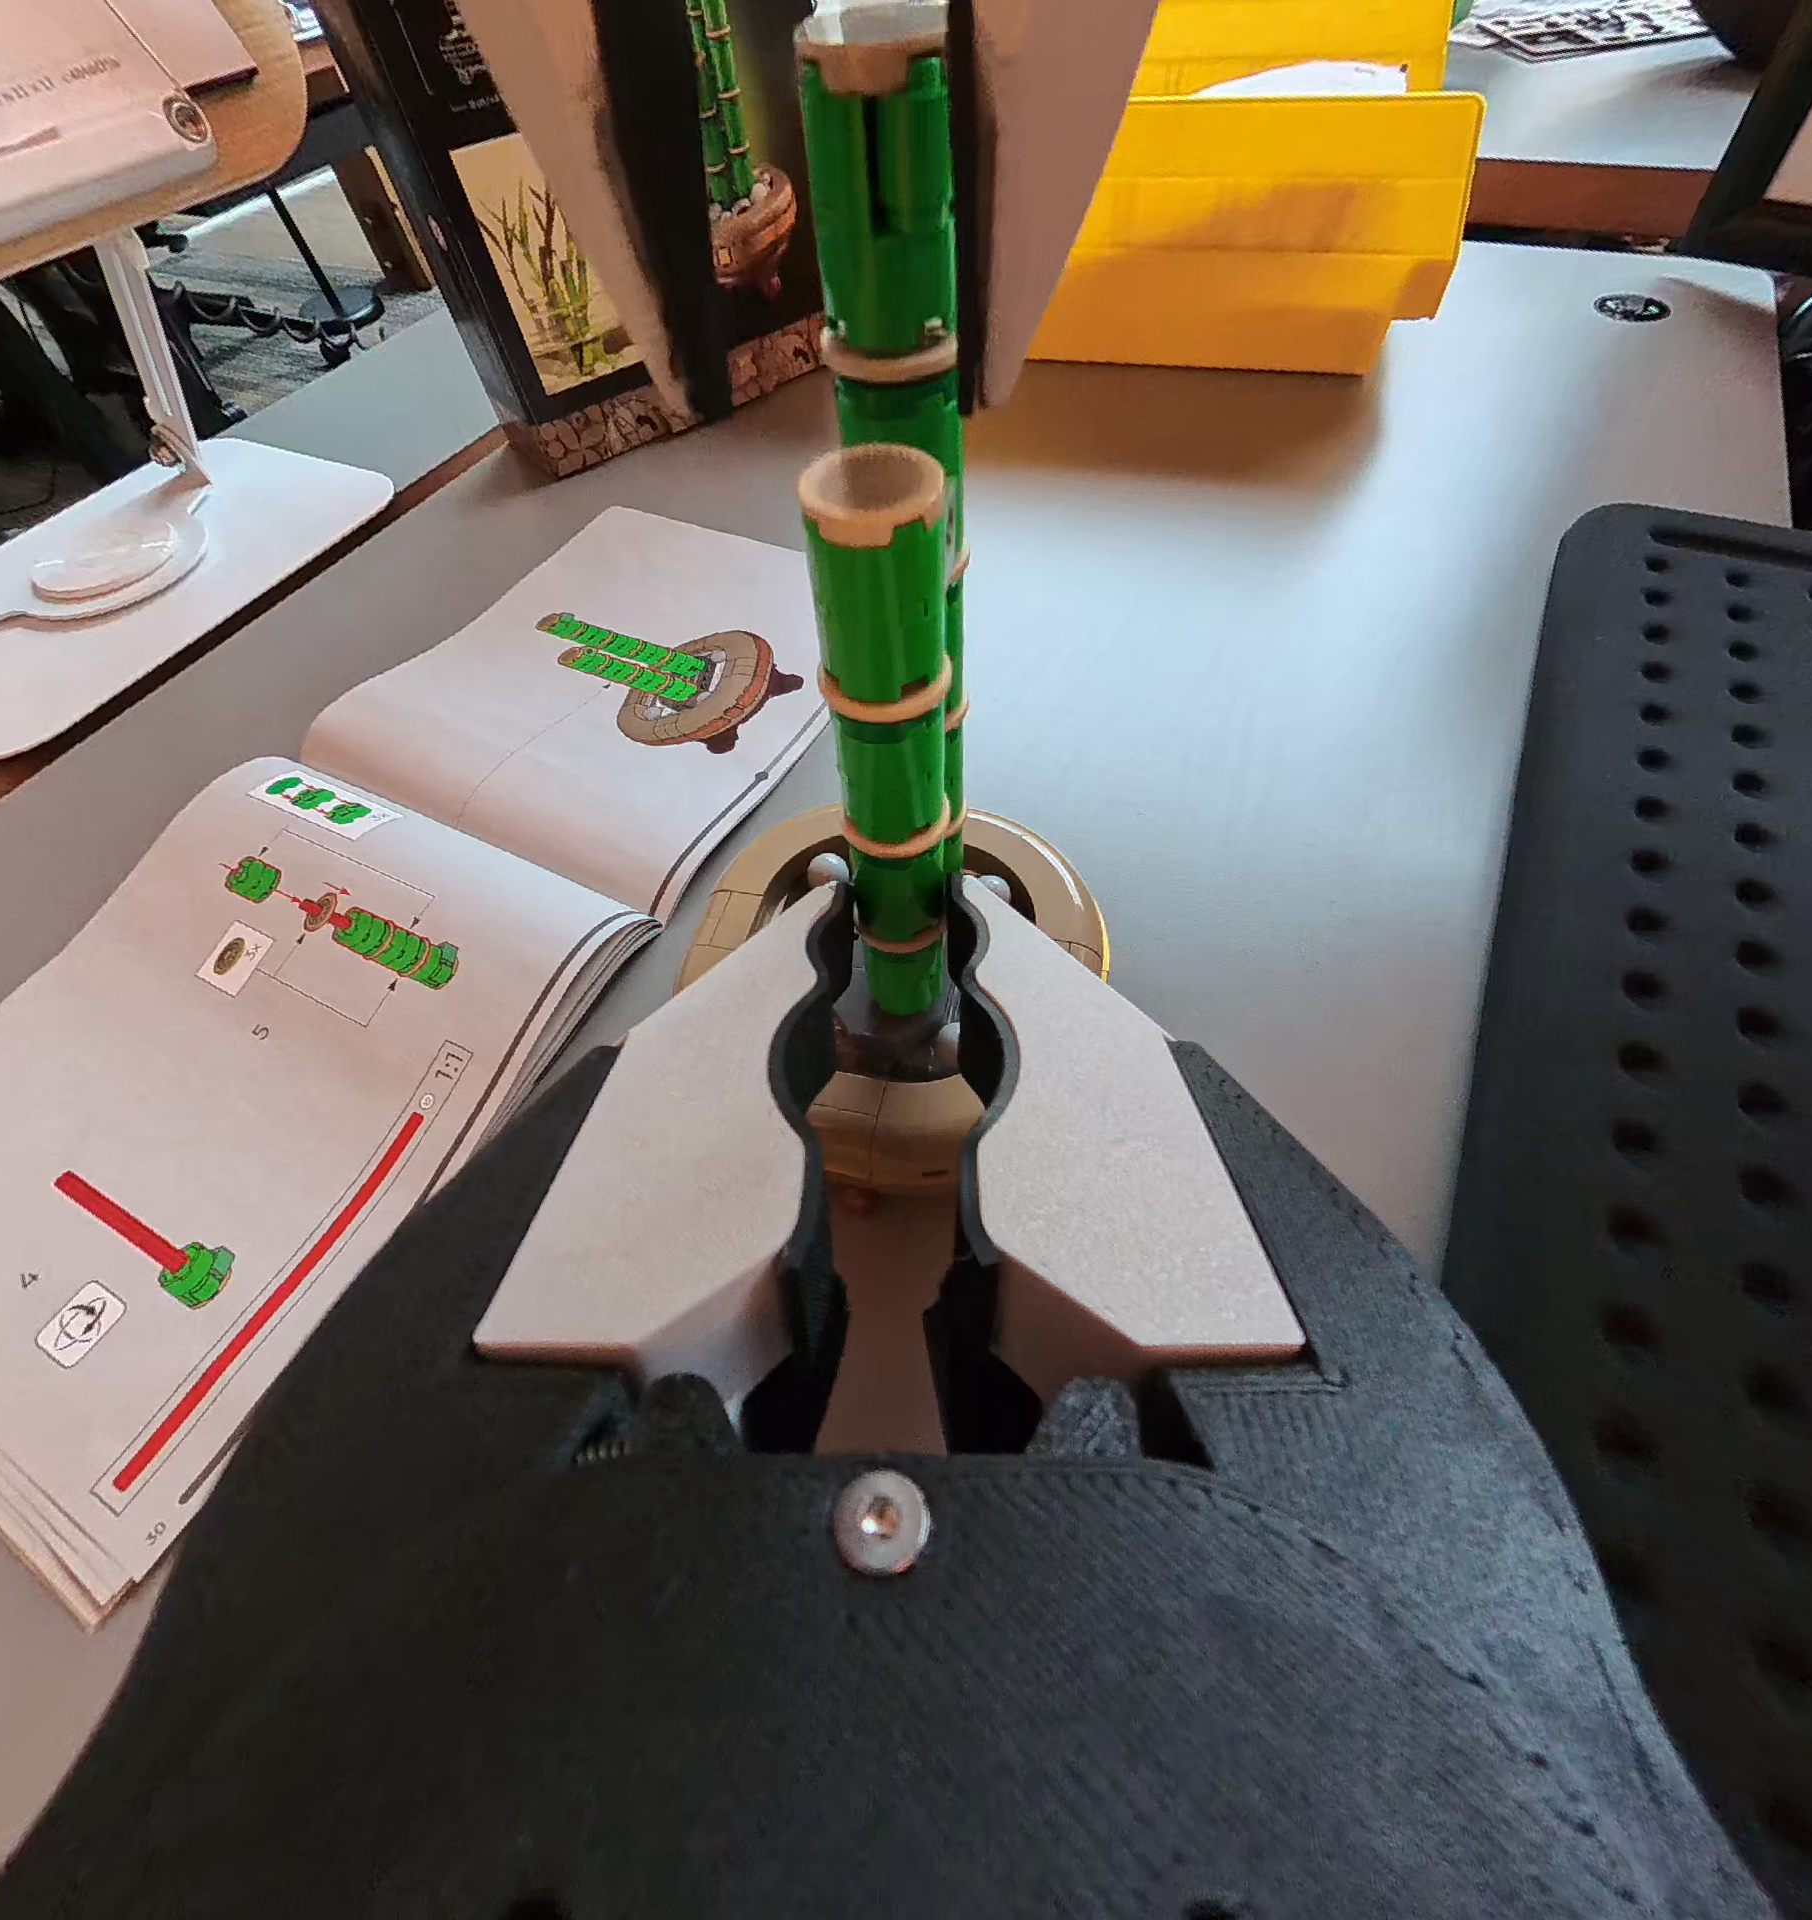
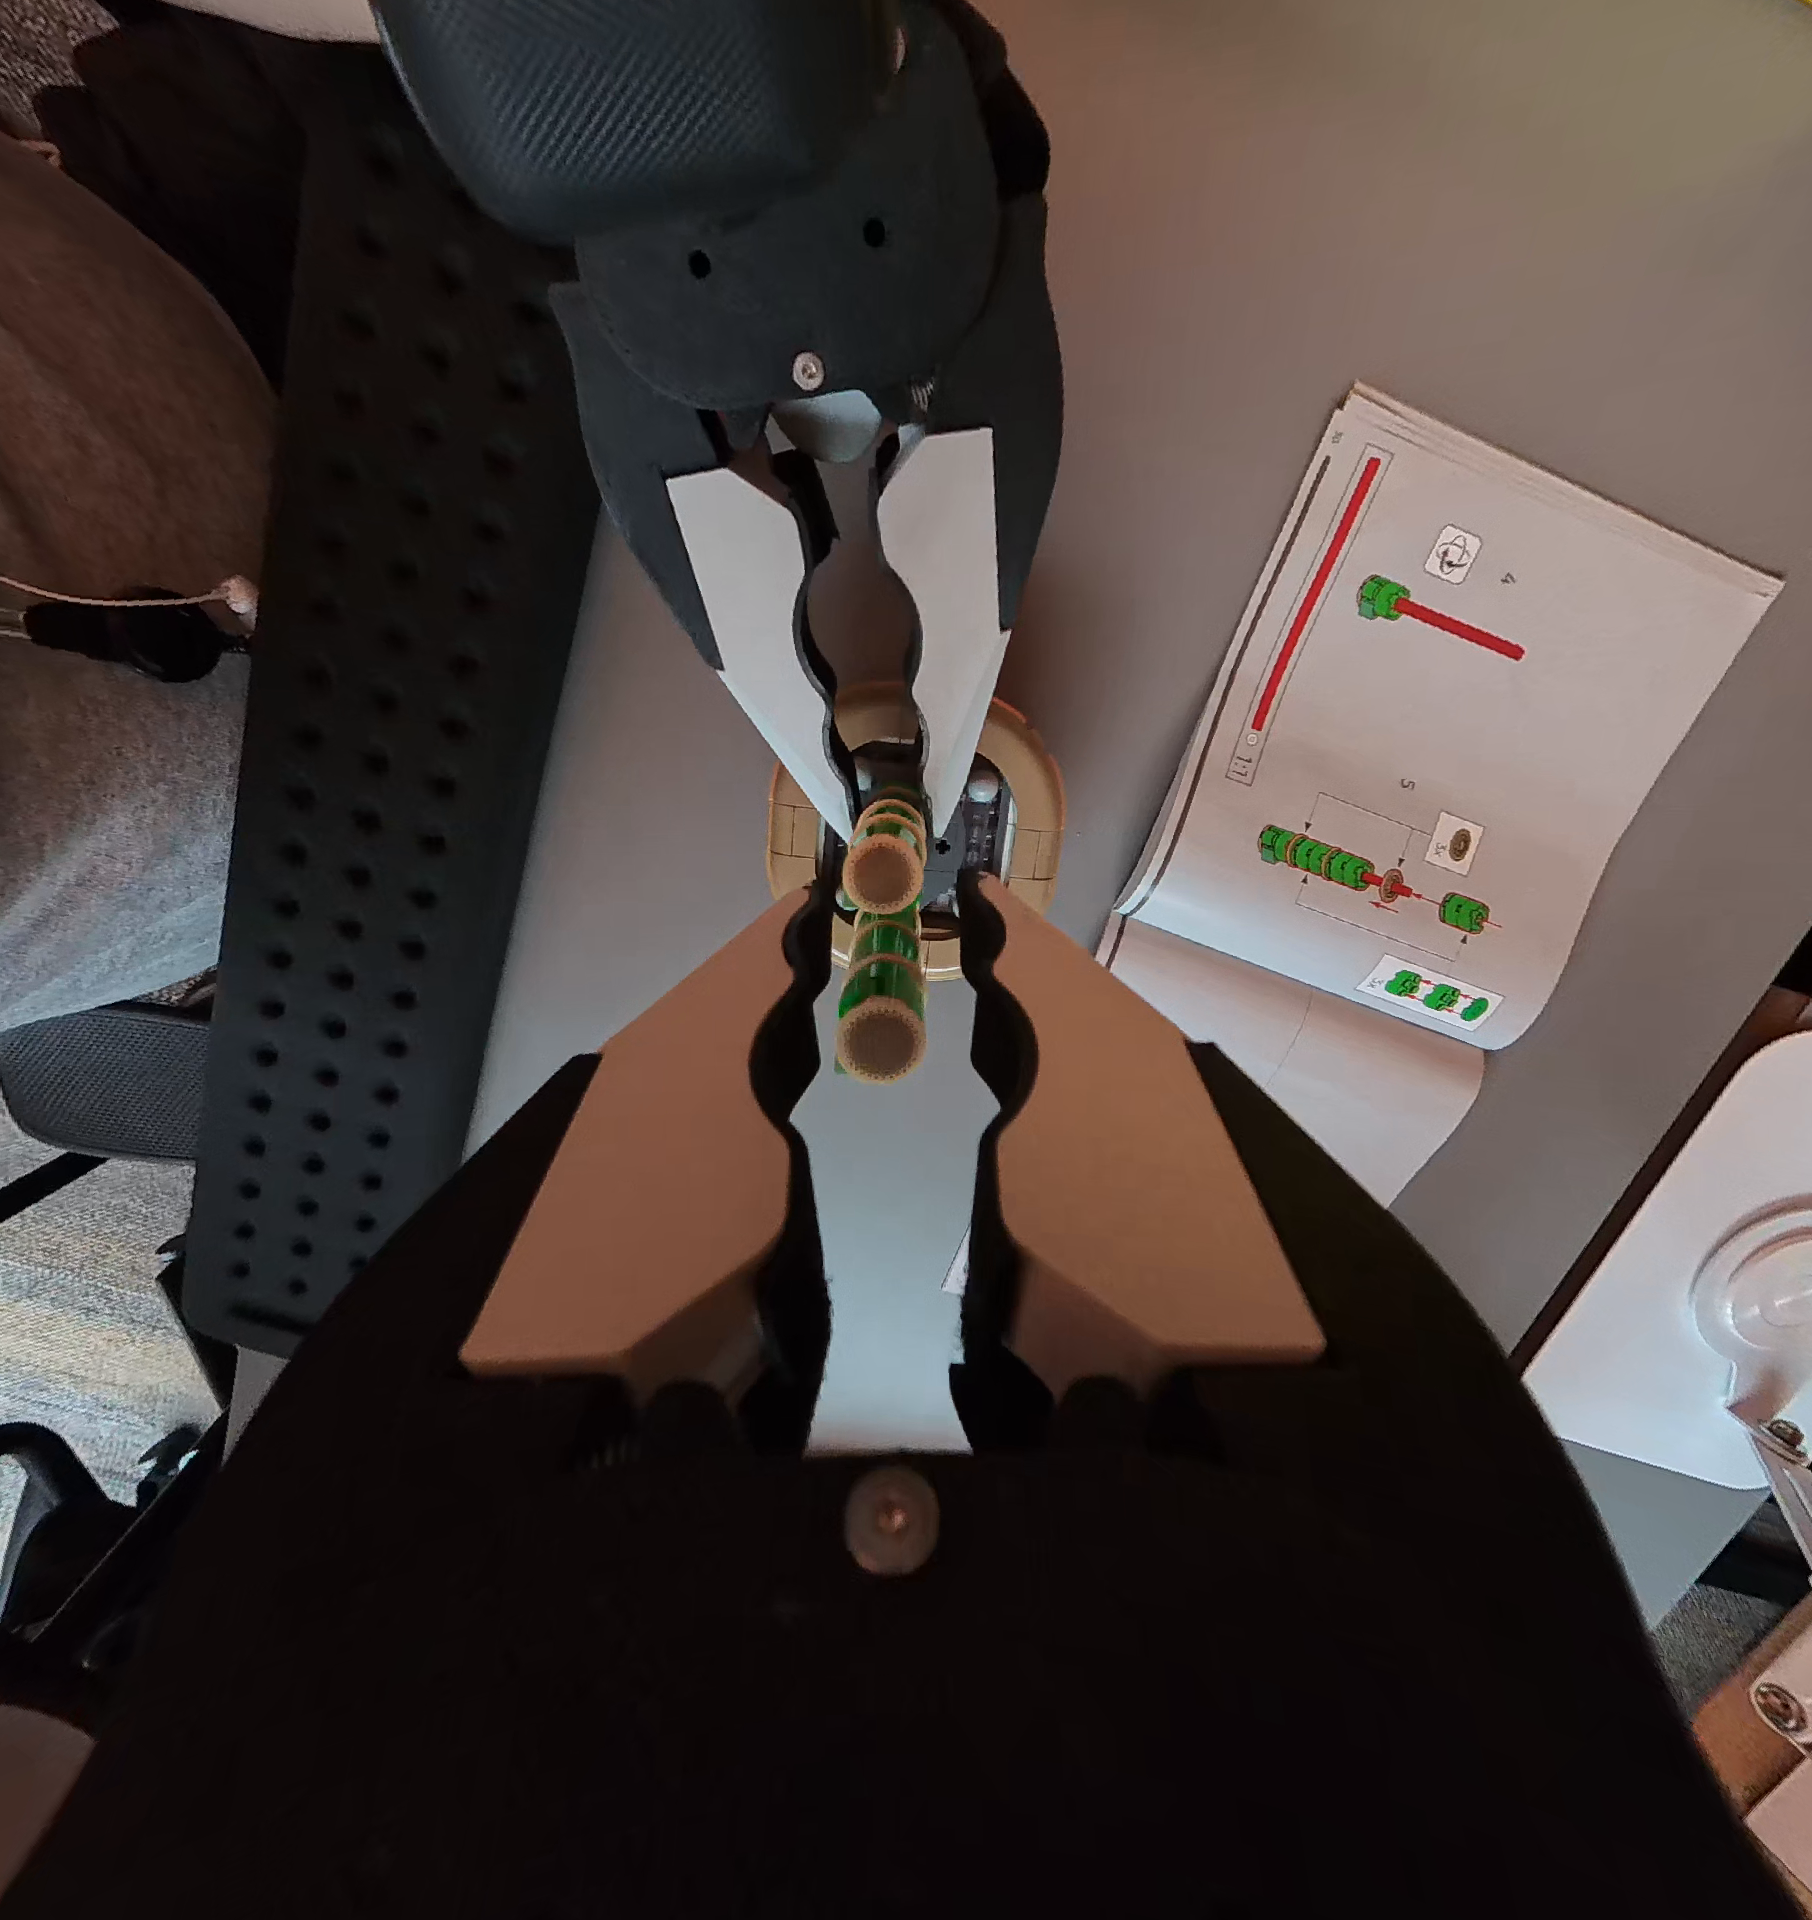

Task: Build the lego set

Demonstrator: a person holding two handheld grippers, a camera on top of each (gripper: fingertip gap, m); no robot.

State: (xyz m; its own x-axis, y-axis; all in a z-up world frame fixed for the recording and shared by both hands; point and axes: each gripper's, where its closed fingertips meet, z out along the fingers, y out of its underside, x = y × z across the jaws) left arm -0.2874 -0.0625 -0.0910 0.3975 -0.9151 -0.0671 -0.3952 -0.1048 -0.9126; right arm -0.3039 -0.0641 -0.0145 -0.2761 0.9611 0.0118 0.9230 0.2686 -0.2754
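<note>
A tan round Lego pot (image 1: 1047, 883) stands on the grey table with two green bamboo stalks upright in it. The short stalk (image 1: 881, 665) is in front and the tall stalk (image 1: 886, 208) is behind it. My left gripper (image 1: 899, 899) is shut on the short stalk's lowest section, just above the pot. My right gripper (image 1: 840, 405) comes down from above. Its jaws stand apart on either side of the tall stalk's top (image 2: 881, 1044), with a gap on each side. The right wrist view looks straight down on my right gripper (image 2: 886, 899), the short stalk's top (image 2: 884, 873), the pot (image 2: 1032, 790) and my left gripper (image 2: 886, 831).
An open instruction booklet (image 1: 258, 1039) lies left of the pot; it also shows in the right wrist view (image 2: 1453, 727). The set's box (image 1: 569, 260) and a yellow bin (image 1: 1245, 229) stand behind. A black perforated pad (image 1: 1712, 935) lies on the right. A white stand base (image 1: 102, 571) is at far left. My right fingertips sit around 8 cm from my left ones.
</note>
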